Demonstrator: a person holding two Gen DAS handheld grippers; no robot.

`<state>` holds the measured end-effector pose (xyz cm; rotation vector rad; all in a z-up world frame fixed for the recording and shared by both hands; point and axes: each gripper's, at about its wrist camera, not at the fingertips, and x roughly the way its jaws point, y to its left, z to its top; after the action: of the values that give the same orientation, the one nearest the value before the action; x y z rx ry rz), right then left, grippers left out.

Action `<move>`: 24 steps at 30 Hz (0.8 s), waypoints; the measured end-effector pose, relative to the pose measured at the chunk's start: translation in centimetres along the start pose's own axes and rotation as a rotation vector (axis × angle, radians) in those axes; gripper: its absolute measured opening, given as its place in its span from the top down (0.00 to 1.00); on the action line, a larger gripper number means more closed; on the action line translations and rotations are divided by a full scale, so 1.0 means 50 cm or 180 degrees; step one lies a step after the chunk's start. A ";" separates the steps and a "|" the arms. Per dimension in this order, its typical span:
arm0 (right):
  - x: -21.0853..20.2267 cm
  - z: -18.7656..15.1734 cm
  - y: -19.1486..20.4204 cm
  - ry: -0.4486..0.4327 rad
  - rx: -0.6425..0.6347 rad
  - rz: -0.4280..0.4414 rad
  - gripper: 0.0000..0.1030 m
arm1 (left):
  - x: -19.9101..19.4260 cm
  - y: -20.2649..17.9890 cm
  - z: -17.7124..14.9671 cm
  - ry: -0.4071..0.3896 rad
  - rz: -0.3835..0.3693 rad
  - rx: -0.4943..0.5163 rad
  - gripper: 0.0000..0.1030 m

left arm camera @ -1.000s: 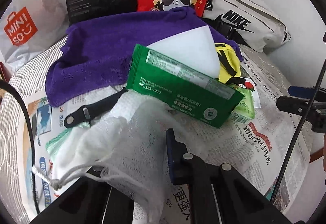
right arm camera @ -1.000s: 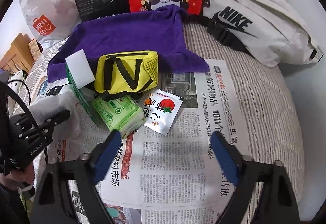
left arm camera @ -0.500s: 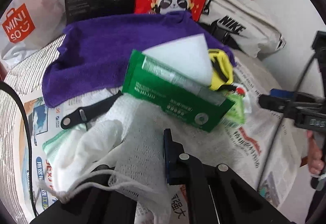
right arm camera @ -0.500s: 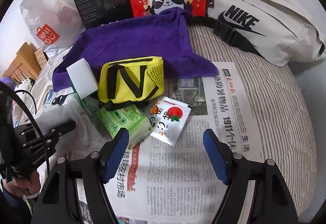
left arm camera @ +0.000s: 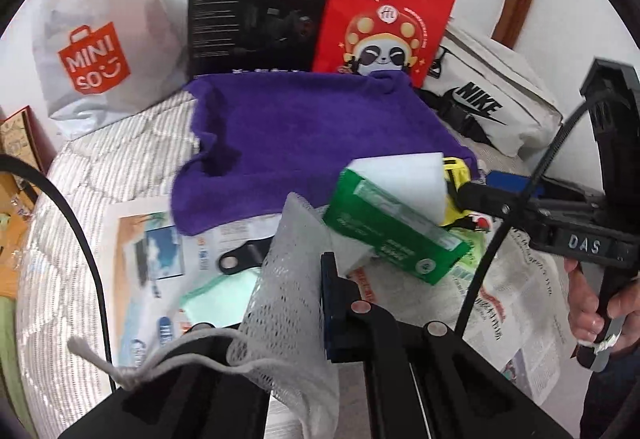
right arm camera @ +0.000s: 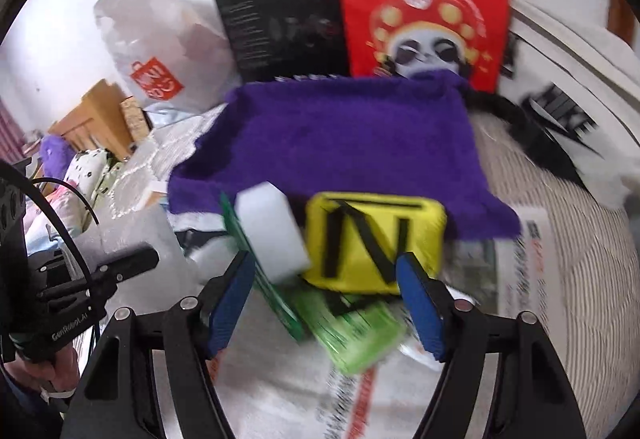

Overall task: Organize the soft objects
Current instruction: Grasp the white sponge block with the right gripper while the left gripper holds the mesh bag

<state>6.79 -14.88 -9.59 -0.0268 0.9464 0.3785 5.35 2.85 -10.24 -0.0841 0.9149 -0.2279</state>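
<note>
Now the job is to gather the soft things, and the step in hand looks like two parts: keep the net bag held, and reach for the next soft thing. To do it well, I think the left hand should hold the bag steady and let its mouth hang loose, while the right hand slows down, because its view is blurry.

On the left, the left gripper (left arm camera: 298, 303) is pinching the white net bag (left arm camera: 288, 291) between its fingers. The bag hangs up off the newspaper (left arm camera: 156, 251), with its string (left arm camera: 132, 371) dangling.

In the middle sit the green packet (left arm camera: 394, 235) and the white sponge (right arm camera: 274, 231), leaning on each other by the purple towel (left arm camera: 304, 143).

On the right, the right gripper (right arm camera: 326, 303) is spread wide and holds nothing. The yellow pouch (right arm camera: 374, 239) sits just past its blue pads (right arm camera: 420, 311), in front of the towel. It should close on the middle of the pouch, not its black straps.
</note>
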 end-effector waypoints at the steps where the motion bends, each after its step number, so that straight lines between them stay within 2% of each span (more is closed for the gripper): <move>1: 0.007 0.008 0.011 0.0014 -0.0047 0.0039 0.34 | -0.004 0.007 0.001 -0.0006 0.0014 -0.0005 0.96; 6: 0.046 0.023 0.041 0.0098 -0.0151 0.0101 0.39 | -0.006 0.038 -0.004 0.0016 0.0058 -0.0100 0.96; 9: 0.070 0.032 0.051 0.0160 -0.0207 0.0125 0.50 | -0.005 0.052 -0.007 0.0026 0.0043 -0.0154 0.96; 11: 0.087 0.036 0.058 0.0225 -0.0262 0.0090 0.65 | -0.004 0.055 -0.009 0.0025 0.0026 -0.0167 0.96; 13: 0.093 0.038 0.068 0.0224 -0.0331 0.0137 0.66 | -0.003 0.058 -0.010 0.0024 -0.0003 -0.0188 0.96; 17: 0.077 0.034 0.083 0.0157 -0.0479 0.0028 0.67 | -0.003 0.060 -0.011 0.0015 -0.0035 -0.0207 0.96; 24: -0.004 0.018 0.046 0.0042 -0.0282 0.0011 0.67 | -0.006 0.058 -0.014 0.0027 -0.0036 -0.0184 0.96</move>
<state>6.64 -12.62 -8.57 -0.1085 0.9423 0.4238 5.07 5.76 -10.91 -0.1421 0.9297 -0.2125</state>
